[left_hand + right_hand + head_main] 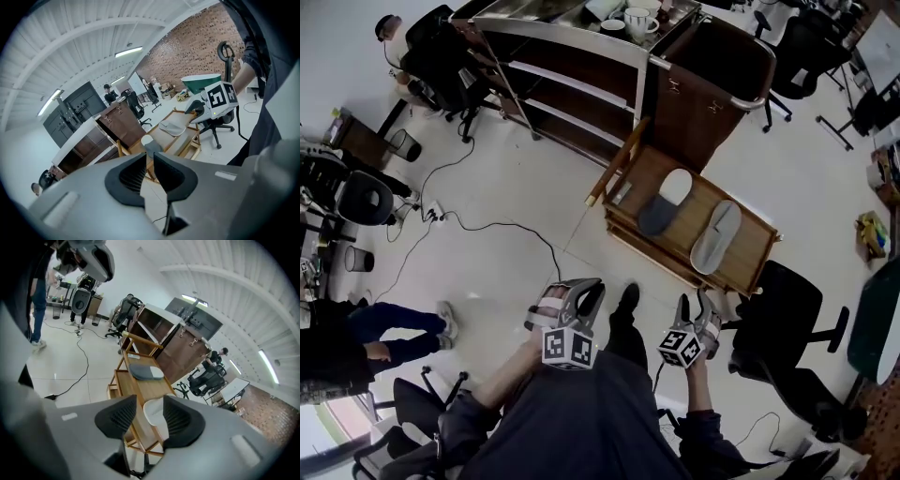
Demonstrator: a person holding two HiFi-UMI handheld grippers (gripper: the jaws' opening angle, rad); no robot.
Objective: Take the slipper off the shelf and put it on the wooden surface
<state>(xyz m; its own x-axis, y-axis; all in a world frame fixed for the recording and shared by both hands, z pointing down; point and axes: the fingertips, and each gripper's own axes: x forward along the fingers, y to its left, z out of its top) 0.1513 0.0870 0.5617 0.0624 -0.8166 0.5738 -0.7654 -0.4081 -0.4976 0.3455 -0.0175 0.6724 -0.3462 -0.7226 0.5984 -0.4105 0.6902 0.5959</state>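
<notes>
Slippers down, tongs empty: the risk now is a bump

Both slippers lie on the wooden counter (642, 173): the dark-toed slipper (666, 202) towards the shelf (572, 84), the pale slipper (715, 236) beside it and nearer my side. I stand back from them. My right tongs (694, 305) are open with nothing between the pads, and the pale slipper only shows beyond them. My left tongs (581, 298) hold nothing either, with just a narrow gap between the pads.

As I judge it, the placing is done, so most of what can go wrong is undoing it. The pale slipper sits close to the counter's near rim, and a careless swing of the right tongs could knock it to the floor. The office chair (787, 328) stands just beside that corner, so shoving it could jolt the counter. A cable (487, 225) trails across the floor to my left and could catch a foot if I step that way. I see no slipper on the shelf's boards, though their shaded backs are hard to read.
</notes>
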